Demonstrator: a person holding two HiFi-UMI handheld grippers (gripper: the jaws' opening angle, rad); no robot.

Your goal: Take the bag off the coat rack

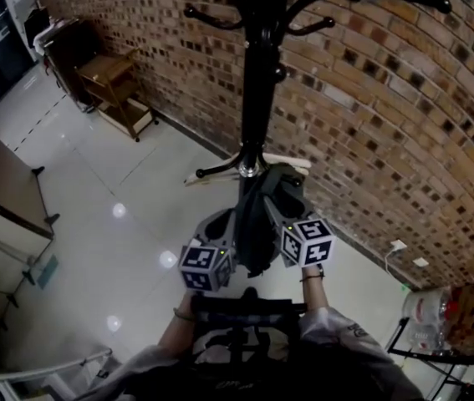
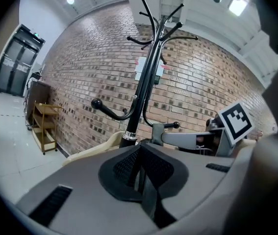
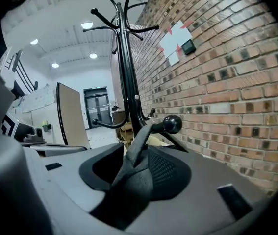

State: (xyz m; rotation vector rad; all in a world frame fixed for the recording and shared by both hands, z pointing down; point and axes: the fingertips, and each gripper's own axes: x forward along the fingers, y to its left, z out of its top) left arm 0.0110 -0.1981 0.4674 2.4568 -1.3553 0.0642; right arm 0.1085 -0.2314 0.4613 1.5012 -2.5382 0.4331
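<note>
The left gripper [image 2: 139,153] is clamped on the dark strap [image 2: 147,195] of the bag [image 1: 257,224]; the right gripper [image 3: 134,163] stands wide, the strap lying loose between its jaws. Just ahead, the strap loops over a ball-tipped hook [image 3: 172,124] of the coat rack [image 1: 257,73], and the bag hangs between both grippers.

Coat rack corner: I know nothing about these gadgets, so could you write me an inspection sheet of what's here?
Surface: glossy white floor.
Job's things: dark bag hangs on the rack; its strap runs up to a ball-tipped hook.
Clutter: wooden cart; bottles.
Tools: left tool shut on the strap; right tool open, with the strap running between its jaws.
Cables: white lead at the foot of the wall.
Surroundings: brick wall; tan partition.
</note>
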